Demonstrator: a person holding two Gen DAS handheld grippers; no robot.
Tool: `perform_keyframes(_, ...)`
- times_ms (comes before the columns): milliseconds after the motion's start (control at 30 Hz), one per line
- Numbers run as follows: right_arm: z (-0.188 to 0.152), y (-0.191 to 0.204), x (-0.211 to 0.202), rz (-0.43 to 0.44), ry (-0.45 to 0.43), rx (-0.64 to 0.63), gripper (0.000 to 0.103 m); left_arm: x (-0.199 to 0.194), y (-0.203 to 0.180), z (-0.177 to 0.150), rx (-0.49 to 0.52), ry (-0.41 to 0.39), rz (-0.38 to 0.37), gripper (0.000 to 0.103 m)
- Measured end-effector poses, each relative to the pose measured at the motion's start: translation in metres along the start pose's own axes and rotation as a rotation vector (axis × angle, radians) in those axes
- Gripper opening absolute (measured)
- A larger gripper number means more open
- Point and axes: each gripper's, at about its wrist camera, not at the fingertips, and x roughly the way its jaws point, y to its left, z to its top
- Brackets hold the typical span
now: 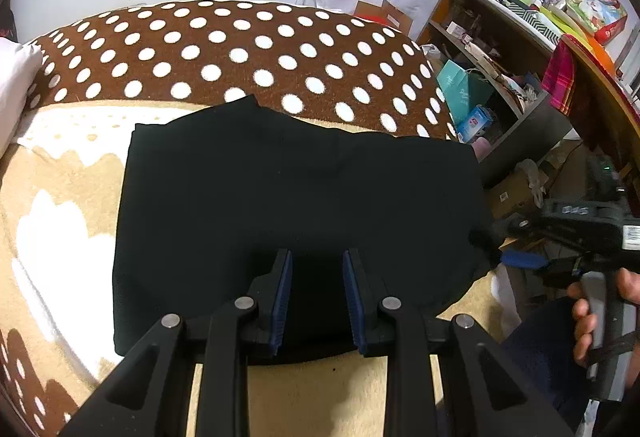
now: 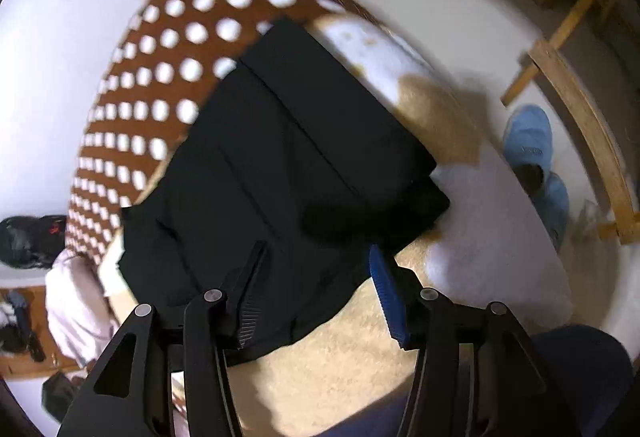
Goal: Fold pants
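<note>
The black pants (image 1: 296, 197) are shown folded into a compact rectangle and laid flat on a blanket (image 1: 60, 205), directly ahead of the left tool (image 1: 317, 265). In the right wrist view the pants (image 2: 280, 173) are seen ahead of the right tool (image 2: 316, 257) and to its left, with layered fold edges visible along the side to its right. The left tool is held with a narrow gap between its blue-padded fingers (image 1: 282, 297), over the near edge of the pants; nothing is gripped. The right tool is spread wide, its fingers (image 2: 386, 293) straddling the near corner of the pants, and nothing is clamped. Whether either tool touches the fabric cannot be told. The blanket is tan and white near the tools and brown with white dots (image 1: 240, 53) beyond the pants. Cluttered shelves (image 1: 492, 49) are seen far to the left tool's right, and blue slippers (image 2: 532, 153) on the floor to the right tool's right.
</note>
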Motion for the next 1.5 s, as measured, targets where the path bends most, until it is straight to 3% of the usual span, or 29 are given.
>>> perform_keyframes(133, -0.003, -0.005, 0.015, -0.064, 0.022, 0.062, 0.053, 0.006, 0.002, -0.001, -0.004, 0.01, -0.008, 0.028)
perform_keyframes(300, 0.002, -0.011, 0.022, -0.062, 0.011, 0.156, 0.057, 0.016, 0.01, -0.002, -0.035, 0.028, -0.018, 0.028)
perform_keyframes(367, 0.002, -0.014, 0.013, -0.011, -0.069, 0.213, 0.057, 0.021, 0.014, -0.005, -0.037, 0.036, -0.01, 0.028)
perform_keyframes(433, 0.001, -0.009, 0.003, -0.016, -0.135, 0.198, 0.057, 0.026, 0.019, -0.009, -0.047, 0.05, 0.004, 0.028)
perform_keyframes(600, 0.002, -0.023, 0.015, 0.019, -0.146, 0.236, 0.057, 0.039, 0.037, -0.018, -0.093, 0.082, 0.021, 0.028)
perform_keyframes(733, 0.0, -0.017, 0.016, -0.008, -0.161, 0.205, 0.056, 0.04, 0.038, -0.022, -0.087, 0.077, 0.019, 0.028)
perform_keyframes(833, -0.003, -0.019, 0.012, -0.022, -0.175, 0.193, 0.026, 0.039, 0.034, -0.023, -0.067, 0.074, 0.035, 0.028)
perform_keyframes(967, -0.006, -0.016, 0.001, 0.044, -0.205, 0.161, 0.012, 0.039, 0.034, -0.022, -0.067, 0.076, 0.037, 0.028)
perform_keyframes(1300, -0.01, -0.004, -0.02, 0.146, -0.248, 0.059, 0.006, 0.035, 0.036, -0.023, -0.076, 0.074, 0.04, 0.028)
perform_keyframes(1333, -0.008, -0.006, -0.017, 0.136, -0.222, 0.067, 0.007, 0.034, 0.036, -0.023, -0.078, 0.075, 0.04, 0.028)
perform_keyframes(1400, -0.005, -0.018, -0.003, 0.061, -0.123, 0.158, 0.016, 0.033, 0.037, -0.024, -0.083, 0.073, 0.039, 0.028)
perform_keyframes(1433, -0.004, -0.018, -0.002, 0.055, -0.123, 0.163, 0.023, 0.033, 0.037, -0.023, -0.085, 0.072, 0.037, 0.028)
perform_keyframes(1500, -0.006, -0.016, -0.006, 0.015, -0.133, 0.192, 0.061, 0.034, 0.037, -0.024, -0.087, 0.074, 0.034, 0.028)
